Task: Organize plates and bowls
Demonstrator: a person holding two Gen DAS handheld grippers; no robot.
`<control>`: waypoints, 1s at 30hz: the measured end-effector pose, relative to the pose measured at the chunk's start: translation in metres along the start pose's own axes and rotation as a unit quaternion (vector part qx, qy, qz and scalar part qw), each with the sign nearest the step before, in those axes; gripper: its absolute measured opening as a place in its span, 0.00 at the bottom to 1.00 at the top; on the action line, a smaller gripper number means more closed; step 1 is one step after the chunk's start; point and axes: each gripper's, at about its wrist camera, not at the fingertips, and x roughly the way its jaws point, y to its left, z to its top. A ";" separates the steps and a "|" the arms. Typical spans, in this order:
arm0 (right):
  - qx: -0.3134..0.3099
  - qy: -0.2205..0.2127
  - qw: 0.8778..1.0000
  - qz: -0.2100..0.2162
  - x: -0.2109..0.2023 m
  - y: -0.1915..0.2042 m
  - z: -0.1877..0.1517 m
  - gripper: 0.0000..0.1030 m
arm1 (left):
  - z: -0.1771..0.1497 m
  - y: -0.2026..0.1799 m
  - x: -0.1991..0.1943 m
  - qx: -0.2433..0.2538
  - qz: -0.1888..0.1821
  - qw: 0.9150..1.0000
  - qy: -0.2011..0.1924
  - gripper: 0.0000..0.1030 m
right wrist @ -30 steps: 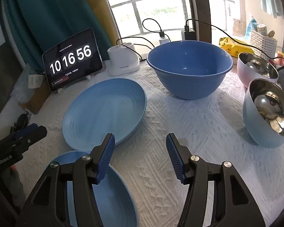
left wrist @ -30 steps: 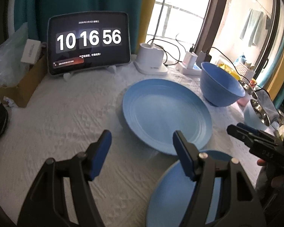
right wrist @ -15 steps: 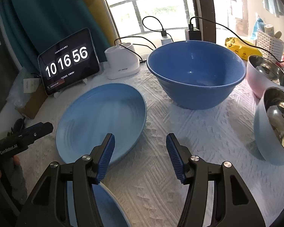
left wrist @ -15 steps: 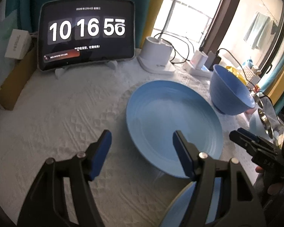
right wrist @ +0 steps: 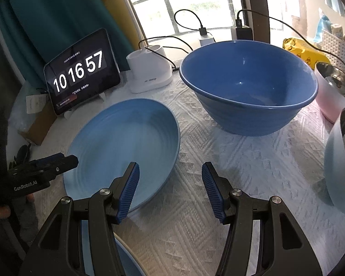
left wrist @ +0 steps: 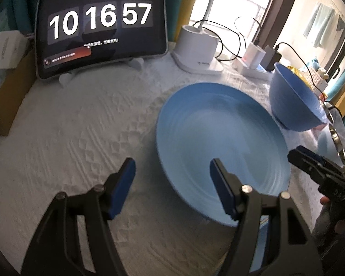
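Observation:
A large light-blue plate (left wrist: 220,145) (right wrist: 124,147) lies on the white tablecloth. My left gripper (left wrist: 172,179) hovers open over its near left rim, nothing between its blue pads. My right gripper (right wrist: 170,184) hovers open over the plate's near right rim and the cloth, also empty. A deep blue bowl (right wrist: 248,85) (left wrist: 294,101) stands behind the plate to the right. A second blue plate (right wrist: 128,260) shows only as a sliver at the bottom edge, under the right gripper. Each gripper appears at the side of the other's view.
A tablet clock (left wrist: 101,25) and a white lamp base (left wrist: 197,50) with cables stand at the back. A pink-sided steel bowl (right wrist: 333,87) and a light-blue steel bowl (right wrist: 340,168) sit at the right. A cardboard box (left wrist: 9,87) is at the far left.
Both grippers have moved forward and a little lower toward the far plate. The near plate has slipped almost out of both views. Neither gripper's opening has changed.

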 end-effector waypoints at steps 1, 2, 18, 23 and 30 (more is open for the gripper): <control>0.000 0.002 1.000 0.000 0.001 0.000 0.001 0.58 | 0.001 -0.001 0.002 0.001 0.003 1.000 0.002 0.66; -0.001 0.003 1.000 0.001 0.003 0.000 0.002 0.58 | 0.001 -0.001 0.002 0.001 0.006 1.000 0.002 0.66; 0.013 0.035 0.999 0.011 0.021 -0.008 0.008 0.58 | 0.003 -0.004 0.011 0.025 0.035 0.999 0.008 0.66; 0.010 0.042 0.999 0.005 0.026 -0.008 0.007 0.58 | 0.002 -0.004 0.013 0.034 0.037 0.999 0.006 0.65; -0.012 0.047 0.999 0.008 0.029 0.000 0.009 0.46 | 0.003 -0.011 0.017 0.058 0.056 0.997 0.001 0.51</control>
